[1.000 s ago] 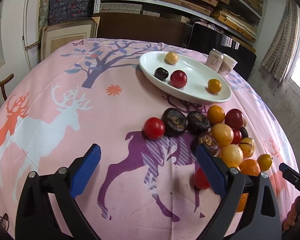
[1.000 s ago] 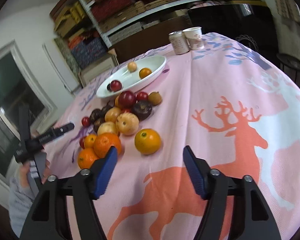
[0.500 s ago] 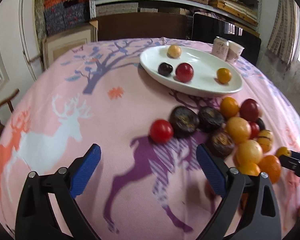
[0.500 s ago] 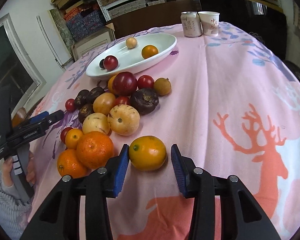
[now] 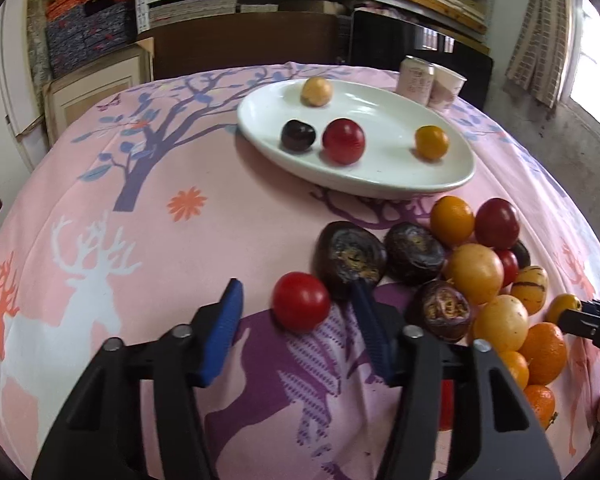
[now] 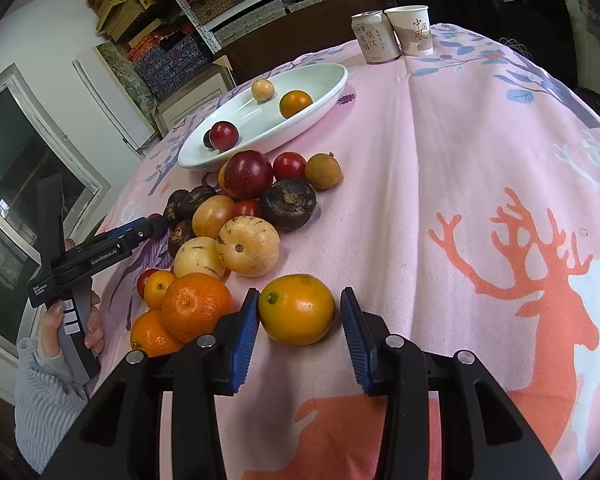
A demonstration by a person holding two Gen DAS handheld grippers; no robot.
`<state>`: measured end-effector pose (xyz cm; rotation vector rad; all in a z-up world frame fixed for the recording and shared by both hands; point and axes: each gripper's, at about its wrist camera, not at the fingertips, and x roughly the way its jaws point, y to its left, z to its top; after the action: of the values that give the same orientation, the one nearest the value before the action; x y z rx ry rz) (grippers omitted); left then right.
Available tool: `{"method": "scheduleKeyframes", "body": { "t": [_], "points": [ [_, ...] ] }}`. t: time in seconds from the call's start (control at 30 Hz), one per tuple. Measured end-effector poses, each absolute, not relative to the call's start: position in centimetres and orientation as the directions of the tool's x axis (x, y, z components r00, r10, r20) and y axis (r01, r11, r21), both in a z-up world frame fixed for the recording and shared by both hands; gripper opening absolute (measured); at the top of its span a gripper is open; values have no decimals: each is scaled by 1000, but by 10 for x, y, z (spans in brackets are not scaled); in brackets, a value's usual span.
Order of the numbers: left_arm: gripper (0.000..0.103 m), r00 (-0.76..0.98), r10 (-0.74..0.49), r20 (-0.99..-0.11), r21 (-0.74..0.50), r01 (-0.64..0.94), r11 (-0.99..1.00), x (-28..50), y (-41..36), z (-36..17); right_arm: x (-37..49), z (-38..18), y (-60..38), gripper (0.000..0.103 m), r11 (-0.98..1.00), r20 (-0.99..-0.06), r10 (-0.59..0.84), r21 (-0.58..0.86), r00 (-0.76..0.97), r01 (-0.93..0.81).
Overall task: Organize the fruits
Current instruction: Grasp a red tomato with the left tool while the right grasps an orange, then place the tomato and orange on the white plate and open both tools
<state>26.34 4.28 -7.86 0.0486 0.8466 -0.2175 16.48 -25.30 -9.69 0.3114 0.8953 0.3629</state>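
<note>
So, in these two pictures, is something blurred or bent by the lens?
Left wrist view: sharp; the window at right is overexposed, and the tablecloth bulges like a dome. Right wrist view: sharp too; the shelves lean and curve, and the corners are black.

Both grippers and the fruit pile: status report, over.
Left gripper closing around red tomato, pads not yet pressing. Right gripper straddling loose orange fruit, gap at one pad. White plate holds four fruits. Nothing in the way.
</note>
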Motion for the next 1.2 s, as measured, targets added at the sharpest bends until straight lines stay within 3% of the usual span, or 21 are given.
{"method": "scheduleKeyframes", "body": {
  "t": [0.17, 0.3, 0.53, 0.97, 1.2],
  "points": [
    [41, 608, -247, -754, -85, 282, 956, 265, 38, -81, 164, -97, -253, 42, 893, -696, 435, 415, 572, -175],
    [40, 594, -213, -775, -52, 277, 960, 263, 36, -85, 165, -97, -256, 41, 886, -689, 445, 431, 572, -171],
    [30, 593, -220, -775, -92, 238, 967, 269, 45, -86, 166, -97, -255, 38, 885, -688, 449, 431, 570, -178],
    [28, 673, -290, -681, -154, 255, 955, 247, 46, -48, 157, -83, -268, 37, 873, -621, 445, 460, 645, -160],
    [28, 718, -270, -641, -169, 212, 963, 298, 37, -1, 205, -1, -257, 37, 918, -565, 369, 345, 738, -195]
  ]
}}
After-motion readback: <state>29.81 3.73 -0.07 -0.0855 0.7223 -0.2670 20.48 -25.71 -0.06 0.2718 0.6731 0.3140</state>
